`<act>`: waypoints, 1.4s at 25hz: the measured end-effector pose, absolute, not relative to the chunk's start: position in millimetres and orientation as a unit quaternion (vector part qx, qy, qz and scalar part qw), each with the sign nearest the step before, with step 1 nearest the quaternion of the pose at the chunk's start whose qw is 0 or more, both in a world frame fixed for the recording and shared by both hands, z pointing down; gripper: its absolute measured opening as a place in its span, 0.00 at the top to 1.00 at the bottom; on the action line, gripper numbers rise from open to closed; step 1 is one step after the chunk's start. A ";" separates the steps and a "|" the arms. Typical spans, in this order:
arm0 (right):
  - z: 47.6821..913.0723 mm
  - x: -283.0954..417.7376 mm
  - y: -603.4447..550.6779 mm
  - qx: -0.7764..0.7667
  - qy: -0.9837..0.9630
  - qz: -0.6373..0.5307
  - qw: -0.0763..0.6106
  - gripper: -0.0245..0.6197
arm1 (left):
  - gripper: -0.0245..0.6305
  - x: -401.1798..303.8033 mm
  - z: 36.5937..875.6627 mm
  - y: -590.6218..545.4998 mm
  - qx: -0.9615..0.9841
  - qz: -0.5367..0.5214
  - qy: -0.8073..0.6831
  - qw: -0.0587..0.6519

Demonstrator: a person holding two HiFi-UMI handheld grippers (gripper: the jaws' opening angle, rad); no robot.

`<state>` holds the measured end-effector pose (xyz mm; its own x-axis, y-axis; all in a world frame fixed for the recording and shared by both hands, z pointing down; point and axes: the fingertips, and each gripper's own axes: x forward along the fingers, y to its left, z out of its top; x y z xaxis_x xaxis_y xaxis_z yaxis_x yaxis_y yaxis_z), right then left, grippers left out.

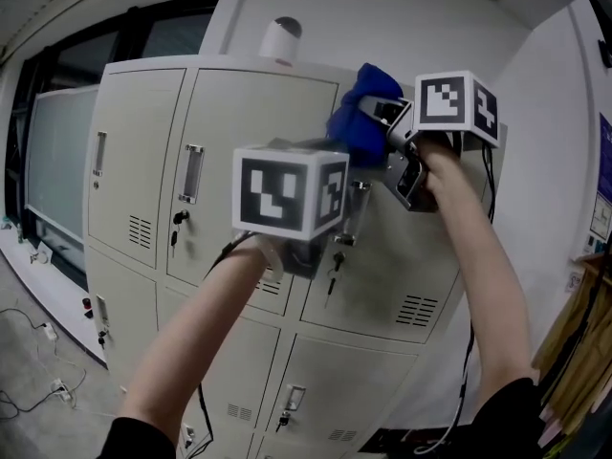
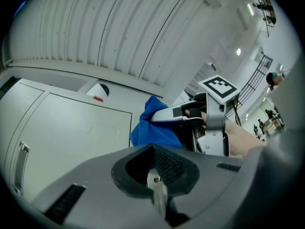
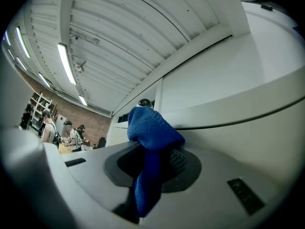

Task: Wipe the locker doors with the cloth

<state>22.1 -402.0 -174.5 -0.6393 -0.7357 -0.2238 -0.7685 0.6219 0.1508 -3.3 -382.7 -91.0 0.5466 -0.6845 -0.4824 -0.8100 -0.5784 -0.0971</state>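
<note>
A grey bank of lockers point(image 1: 143, 161) fills the head view. My right gripper point(image 1: 384, 115) is raised to the top of the upper right door point(image 1: 421, 247) and is shut on a bunched blue cloth point(image 1: 352, 122). The cloth point(image 3: 151, 130) hangs between the jaws of the right gripper point(image 3: 153, 168), against the door point(image 3: 267, 128). My left gripper point(image 1: 346, 226) is at that door's latch, lower down. The left gripper point(image 2: 157, 180) is shut on a small metal piece there. The left gripper view also shows the cloth point(image 2: 148, 128) and the door point(image 2: 71, 137).
A white cylinder with a dark cap point(image 1: 280, 38) stands on top of the lockers. Keys point(image 1: 175, 226) hang from door locks. A dark window point(image 1: 57, 151) is at the left, with cables point(image 1: 43, 371) on the floor below. Distant people point(image 3: 47, 128) appear in the right gripper view.
</note>
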 end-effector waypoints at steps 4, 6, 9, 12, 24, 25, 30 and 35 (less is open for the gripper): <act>-175.6 38.0 -398.5 -0.427 0.893 0.122 0.071 0.84 | 0.95 4.8 -93.6 -379.5 -0.864 0.203 0.430 0.168; -177.3 49.2 -396.6 -0.433 0.890 0.123 0.074 0.84 | 0.95 9.3 -96.7 -377.0 -0.860 0.209 0.431 0.176; -177.5 73.5 -393.1 -0.450 0.881 0.124 0.077 0.84 | 0.95 26.4 -99.1 -370.6 -0.865 0.214 0.417 0.179; -177.2 97.7 -388.8 -0.463 0.874 0.124 0.078 0.84 | 0.95 44.7 -100.3 -365.8 -0.871 0.214 0.404 0.180; -174.2 201.0 -373.9 -0.528 0.837 0.104 0.099 0.84 | 0.95 116.1 -94.2 -358.2 -0.902 0.214 0.339 0.159; -174.1 209.9 -372.5 -0.534 0.833 0.102 0.102 0.84 | 0.95 121.2 -94.3 -357.2 -0.904 0.214 0.335 0.159; -171.8 251.9 -366.1 -0.571 0.808 0.099 0.104 0.84 | 0.95 145.1 -93.0 -352.5 -0.910 0.217 0.316 0.158; -171.9 275.1 -363.9 -0.588 0.796 0.088 0.110 0.84 | 0.95 153.8 -96.0 -349.5 -0.910 0.221 0.314 0.159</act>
<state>275.1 -363.9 -171.9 -0.2831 -0.9176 -0.2791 -0.9564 0.2921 0.0098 153.8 -349.5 -96.0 0.7055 -0.5010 -0.5012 -0.6411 -0.7526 -0.1501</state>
